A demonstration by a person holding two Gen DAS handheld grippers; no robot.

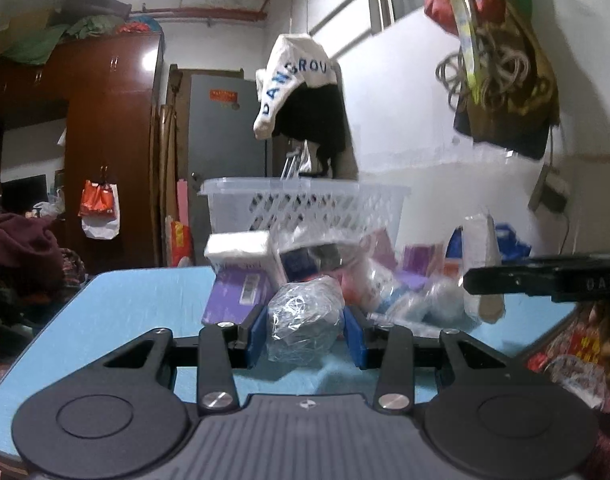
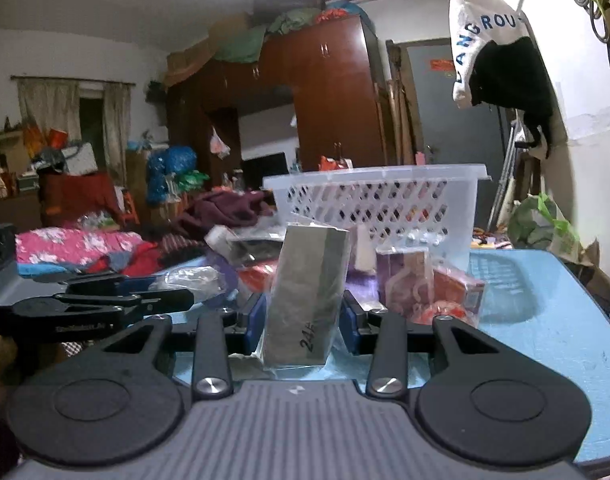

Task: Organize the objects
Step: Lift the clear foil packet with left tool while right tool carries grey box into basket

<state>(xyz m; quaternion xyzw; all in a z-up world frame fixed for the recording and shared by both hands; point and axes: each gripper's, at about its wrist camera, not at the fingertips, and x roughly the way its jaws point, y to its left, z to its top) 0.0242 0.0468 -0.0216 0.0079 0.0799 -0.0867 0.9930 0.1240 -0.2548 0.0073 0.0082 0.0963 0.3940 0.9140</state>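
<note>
**Two grabs at once, one wobbly pile**

The white basket sits at 12 o'clock, behind the pile on the blue table. The right gripper is clamped on a tall grey box; the left gripper is squeezing a crinkly wrapped bundle (slippery plastic). I reckon either could slide free mid-lift, or knock over its neighbours.

brown wardrobe, grey door, hanging cap
</note>
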